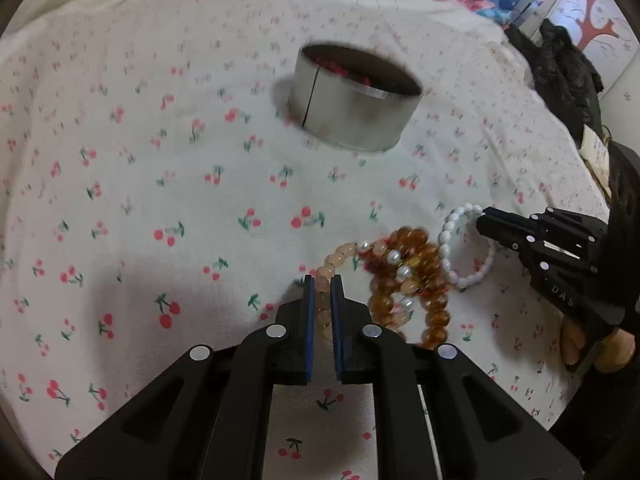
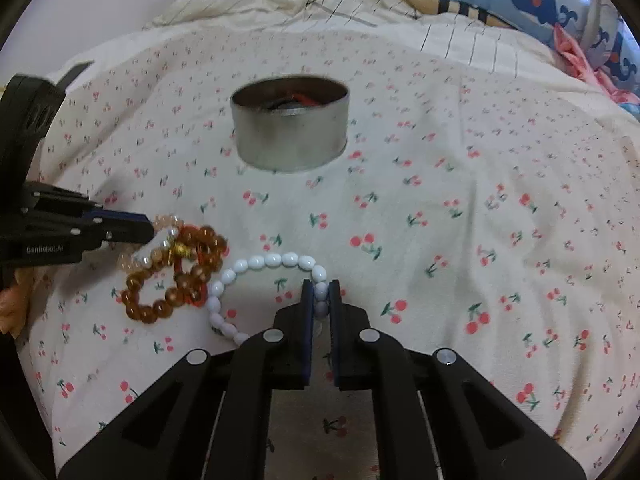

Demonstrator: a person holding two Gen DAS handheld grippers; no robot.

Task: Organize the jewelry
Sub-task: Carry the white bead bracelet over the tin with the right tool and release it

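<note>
Two grips on | left gripper pinched on peach bracelet, right gripper on white bracelet | amber beads tangled, lower left | separate slowly, then drop into tin, upper centre.

The bed carries everything under a cream sheet printed with small red cherries, rumpled into soft folds. Ahead of both grippers a round metal tin stands upright on the sheet, open on top, with something red inside. Just in front of the right gripper a white bead bracelet lies curved on the fabric, and to that gripper's left, touching the white one, sits a tangled heap of amber bead bracelets with a pale peach strand and pearls mixed in. Beyond the tin the sheet bunches against whale-print bedding
</note>
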